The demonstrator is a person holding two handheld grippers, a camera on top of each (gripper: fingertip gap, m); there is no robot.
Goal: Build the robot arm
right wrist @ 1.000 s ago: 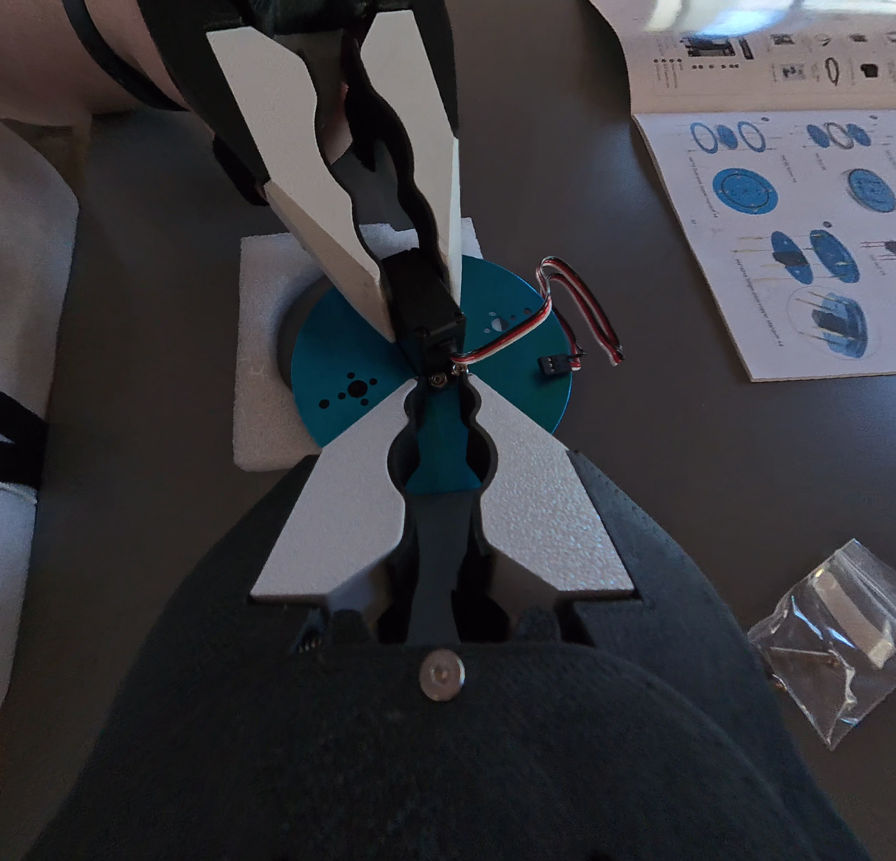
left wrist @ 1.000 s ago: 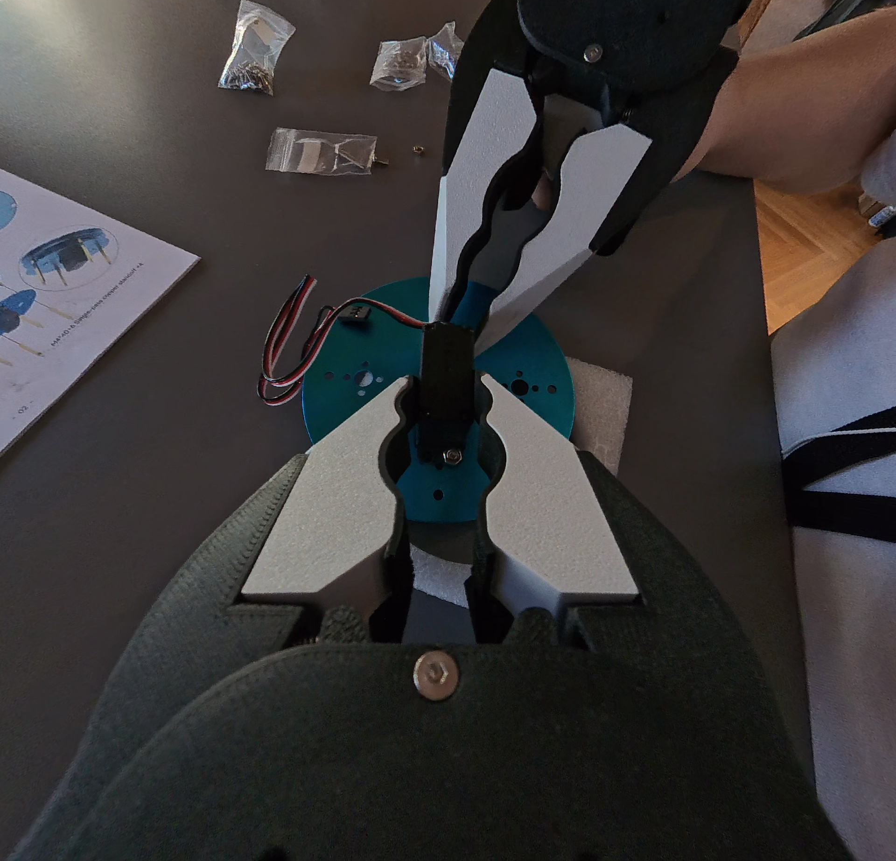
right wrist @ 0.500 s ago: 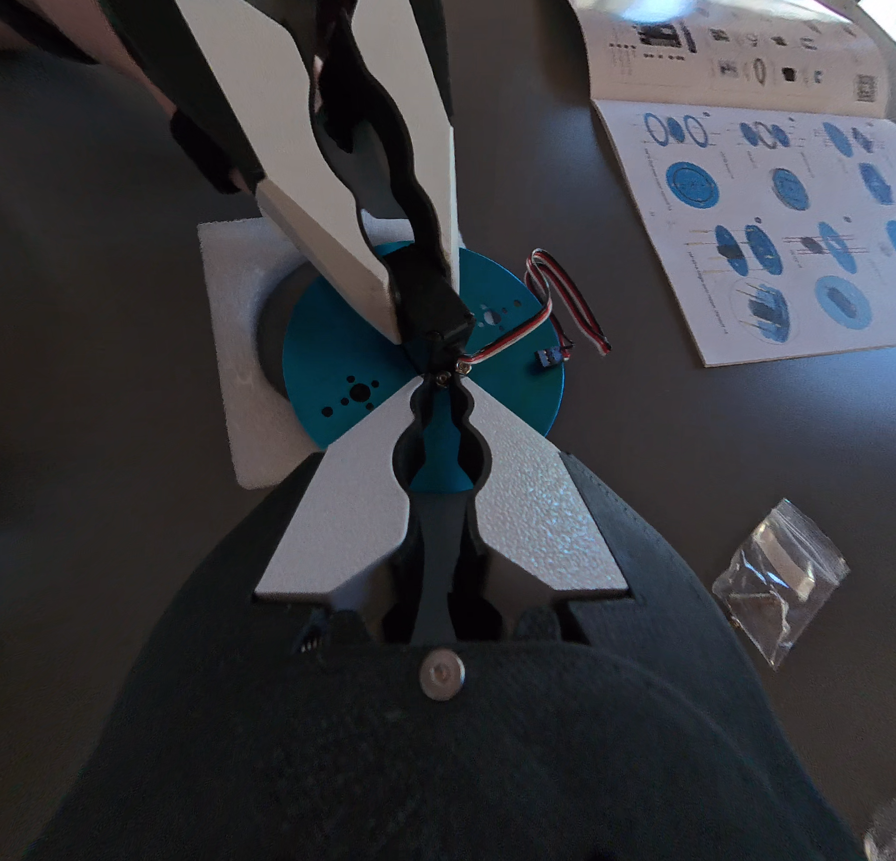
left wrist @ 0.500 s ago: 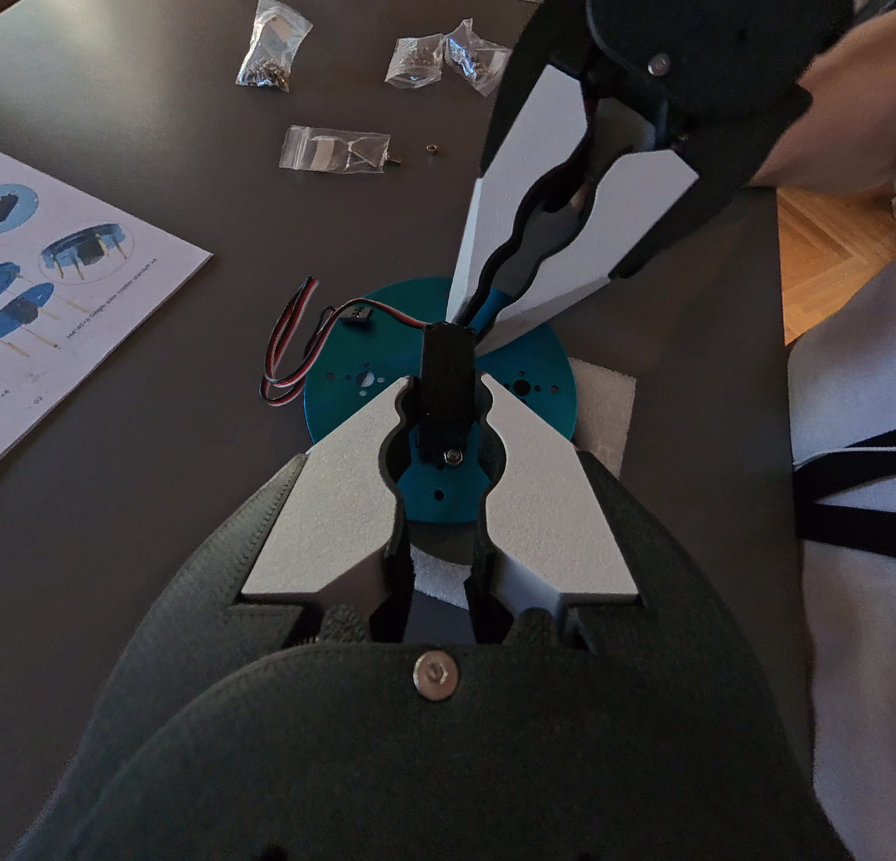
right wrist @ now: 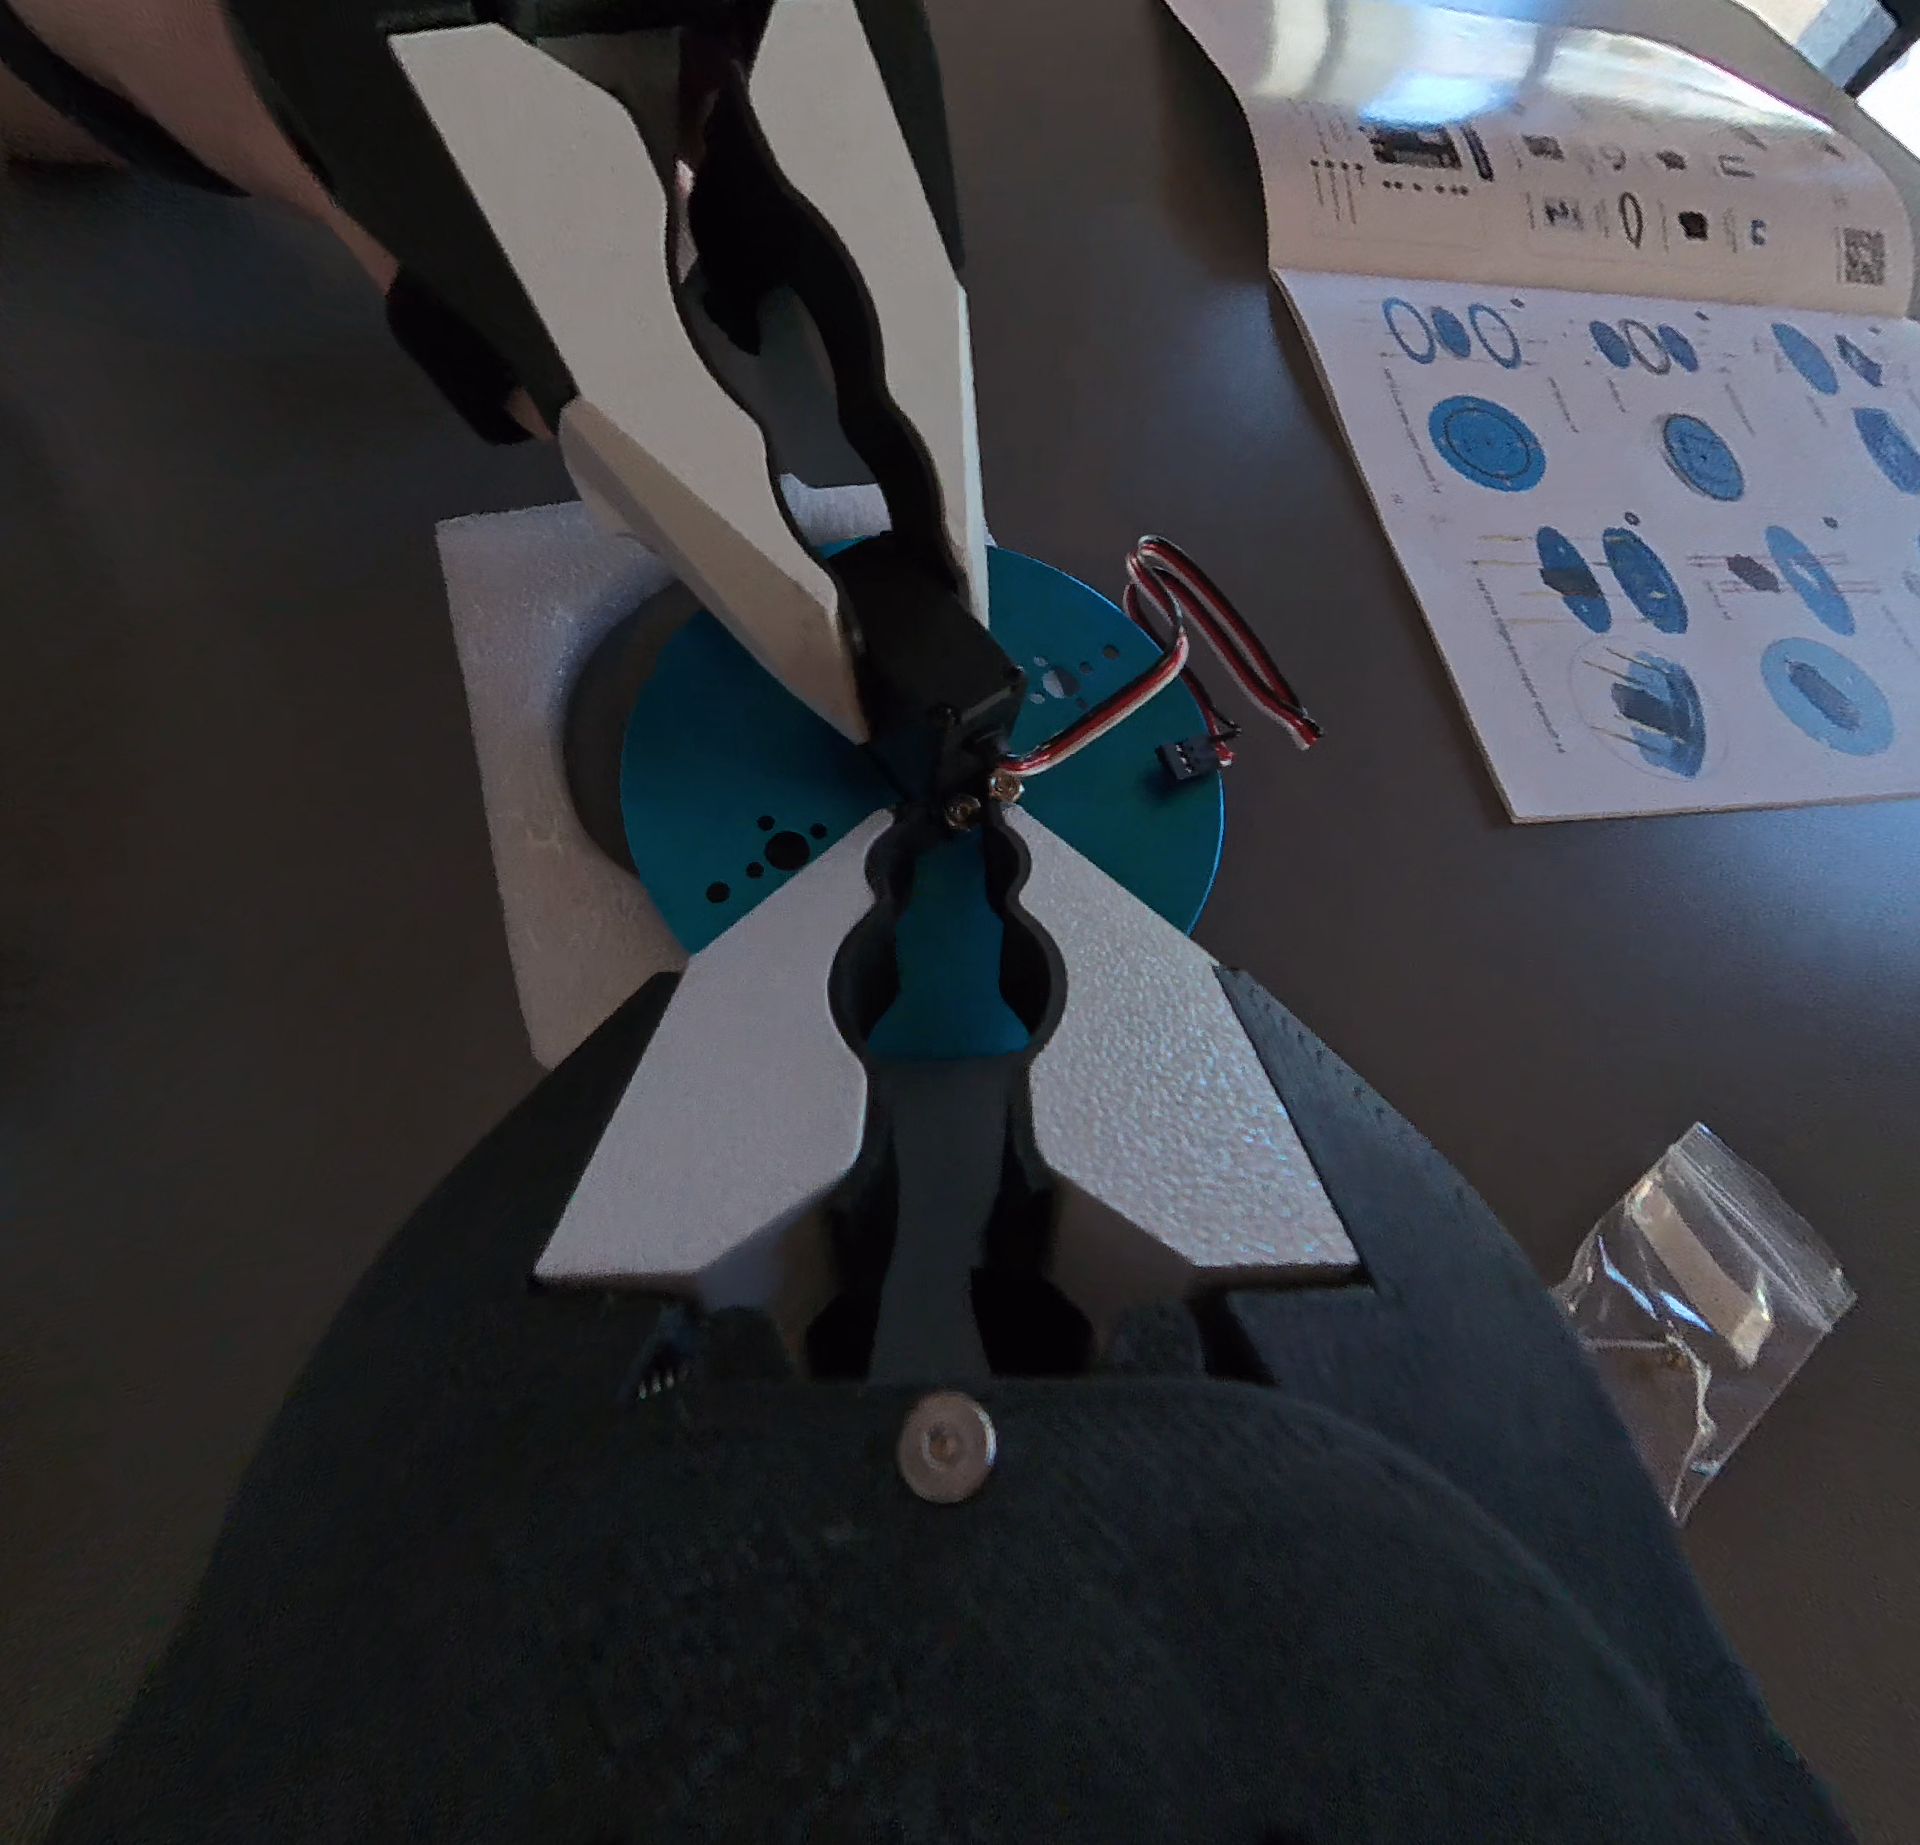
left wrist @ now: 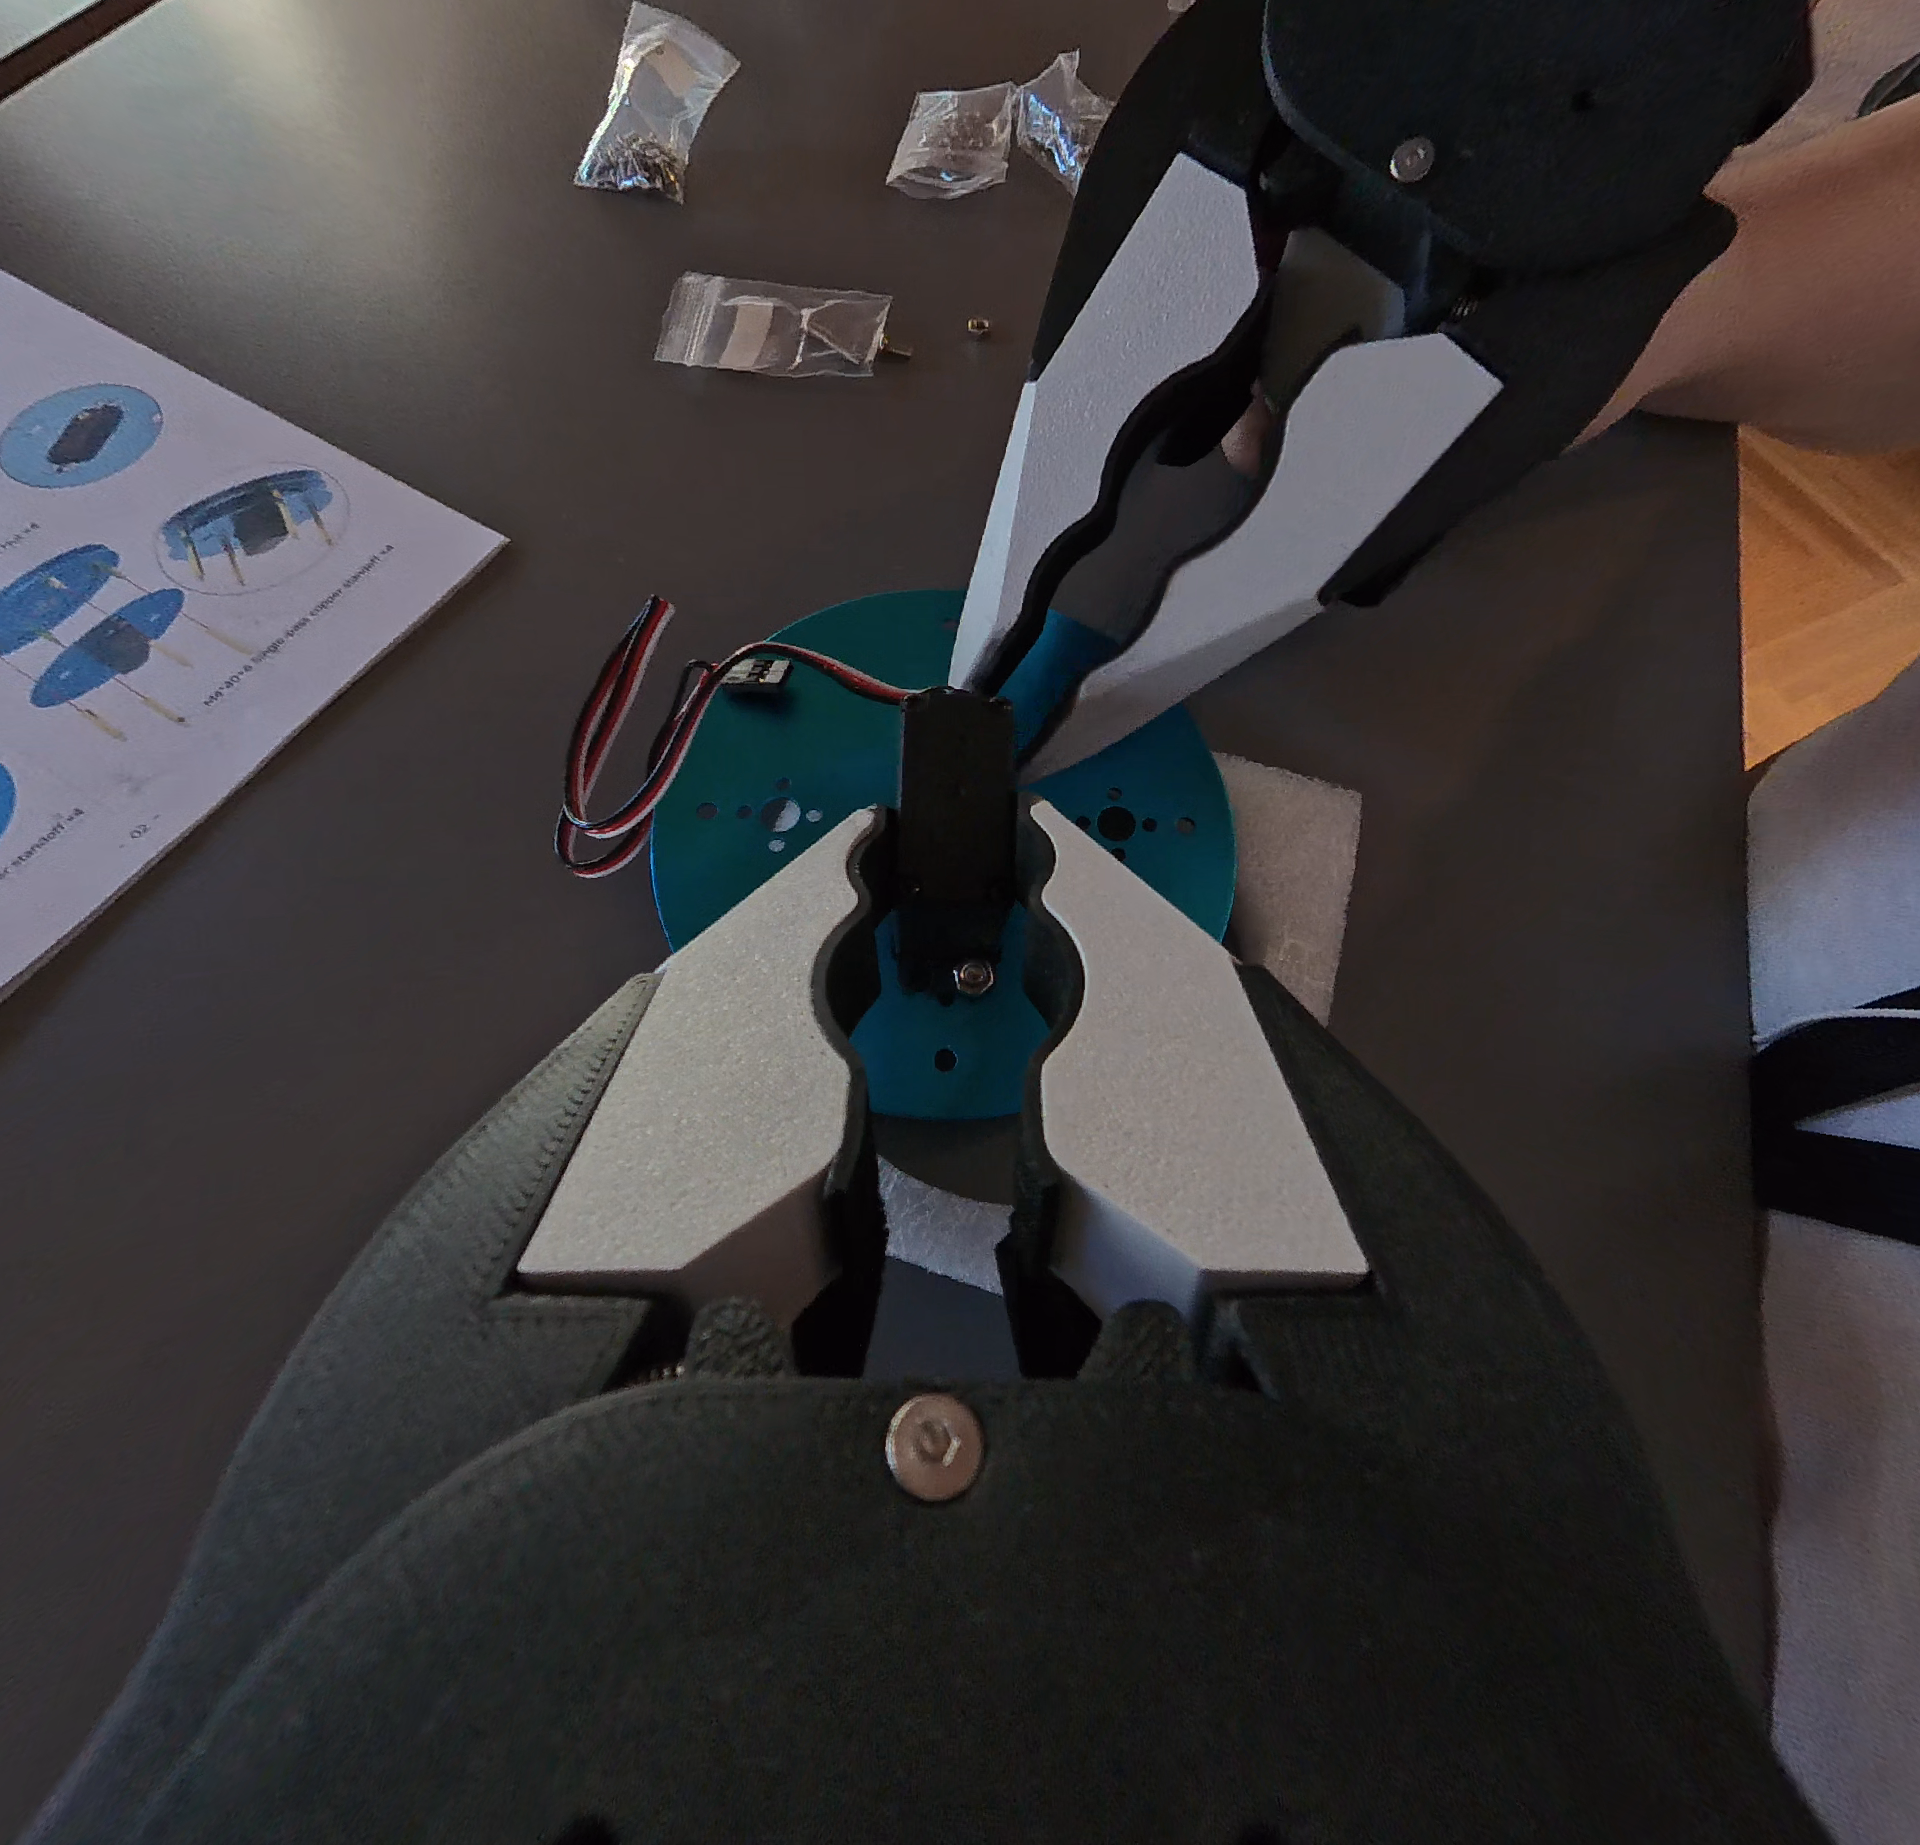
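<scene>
A black servo [left wrist: 956, 808] with a red, white and black cable [left wrist: 613, 756] stands on a blue round plate [left wrist: 727, 860]. The plate rests on a white foam pad [left wrist: 1288, 860]. My left gripper [left wrist: 956, 821] is shut on the sides of the servo body. A silver nut [left wrist: 972, 974] shows on the servo's near tab. My right gripper [right wrist: 948, 831] comes from the opposite side. Its jaws stand close together around the servo's [right wrist: 925, 652] other tab, where a brass nut [right wrist: 962, 810] sits. The right gripper also shows in the left wrist view [left wrist: 1003, 720], leaning in from the upper right.
An open instruction booklet [right wrist: 1621, 507] lies beside the plate on the dark table [left wrist: 312, 237]. Several small clear bags of hardware [left wrist: 655, 102] lie beyond it, one [right wrist: 1704, 1317] near my right gripper. A loose brass nut [left wrist: 975, 326] lies near a flat bag [left wrist: 774, 325]. A person's forearm [left wrist: 1787, 289] is at the right. My two grippers' fingertips are within a few centimetres of each other.
My right gripper has tilted back and to the right while its tips stay at the servo's far end. My left gripper and the servo have not moved.
</scene>
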